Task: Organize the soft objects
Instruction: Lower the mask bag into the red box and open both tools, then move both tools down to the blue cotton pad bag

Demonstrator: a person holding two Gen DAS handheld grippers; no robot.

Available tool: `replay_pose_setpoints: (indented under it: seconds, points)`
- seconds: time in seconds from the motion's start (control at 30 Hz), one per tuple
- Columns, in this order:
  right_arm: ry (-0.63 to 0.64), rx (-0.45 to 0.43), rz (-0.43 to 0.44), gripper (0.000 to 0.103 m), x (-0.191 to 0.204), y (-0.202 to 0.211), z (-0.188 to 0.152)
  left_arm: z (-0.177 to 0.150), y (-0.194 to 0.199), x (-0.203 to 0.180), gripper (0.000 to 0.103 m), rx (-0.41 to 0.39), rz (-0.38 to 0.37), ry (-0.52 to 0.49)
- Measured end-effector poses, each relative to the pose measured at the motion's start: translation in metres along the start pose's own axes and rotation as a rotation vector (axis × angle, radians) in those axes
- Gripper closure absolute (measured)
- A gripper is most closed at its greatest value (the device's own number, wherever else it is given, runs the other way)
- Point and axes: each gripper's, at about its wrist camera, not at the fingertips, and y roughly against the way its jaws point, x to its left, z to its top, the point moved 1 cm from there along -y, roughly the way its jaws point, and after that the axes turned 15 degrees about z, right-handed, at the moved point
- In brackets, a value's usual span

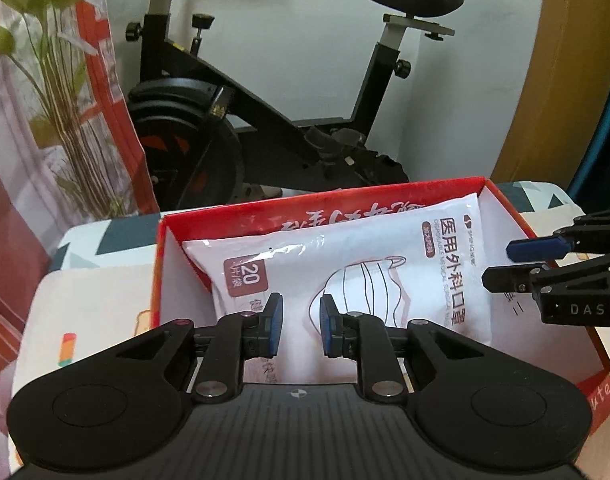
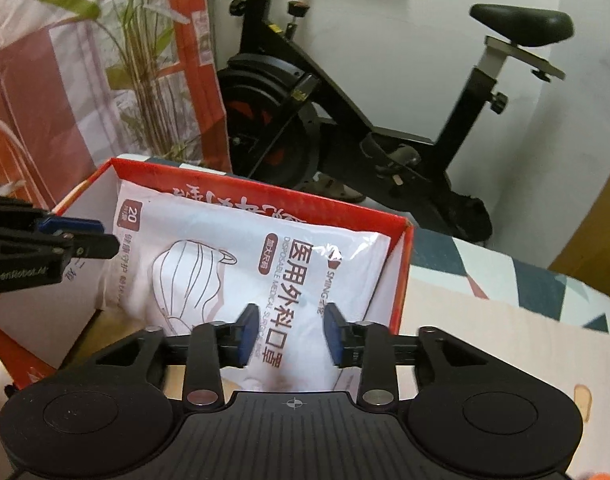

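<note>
A soft, shiny plastic pack of face masks point(image 1: 369, 268) lies inside a red cardboard box point(image 1: 165, 280). The pack is white and puffy, with a crinkly sealed edge, dark red writing and a line drawing of a mask on it. The box is open on top, white inside, with straight thin walls. The pack leans on the far wall and fills most of the box, with a bare strip of white floor left along one side.

The left gripper point(image 1: 301, 322) hangs over the near end of the pack. Its blue pads stand a little apart and do not squeeze the pack. The right gripper point(image 2: 291, 330) hangs over the other near end, its pads spread wider, also letting go. No earlier look is given, so only this is told.

The box sits on a desk point(image 2: 505, 320) covered with a smooth cloth of pale and dark green shapes. There is open cloth beside the box. Behind the desk stand a black exercise bike point(image 1: 265, 112) with a smooth saddle and a leafy green plant point(image 2: 145, 80).
</note>
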Motion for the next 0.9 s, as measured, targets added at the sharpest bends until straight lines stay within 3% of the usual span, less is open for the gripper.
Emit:
replay_pose_setpoints:
  seconds: [0.07,0.2,0.33,0.37,0.43,0.9]
  points:
    - [-0.006,-0.007,-0.016,0.052,0.004,0.005,-0.004,-0.004,0.006,0.001,0.06,-0.012,0.009,-0.004]
    - [-0.025,-0.022,-0.02,0.038,0.01,0.014,-0.011,-0.012,0.022,0.002,0.038,-0.044,0.027,-0.005]
    - [-0.038,-0.053,-0.029,0.013,0.017,0.025,-0.016,-0.02,0.037,0.004,0.007,-0.078,0.033,0.003]
    - [-0.045,-0.065,-0.032,0.008,0.019,0.029,-0.018,-0.022,0.041,0.005,0.003,-0.09,0.033,0.011]
    - [-0.057,-0.084,-0.039,0.001,0.022,0.035,-0.021,-0.025,0.049,0.008,0.002,-0.108,0.027,0.027]
    - [-0.142,-0.211,-0.035,0.0,0.037,0.086,-0.071,-0.073,0.095,0.018,0.0,-0.161,0.055,0.081]
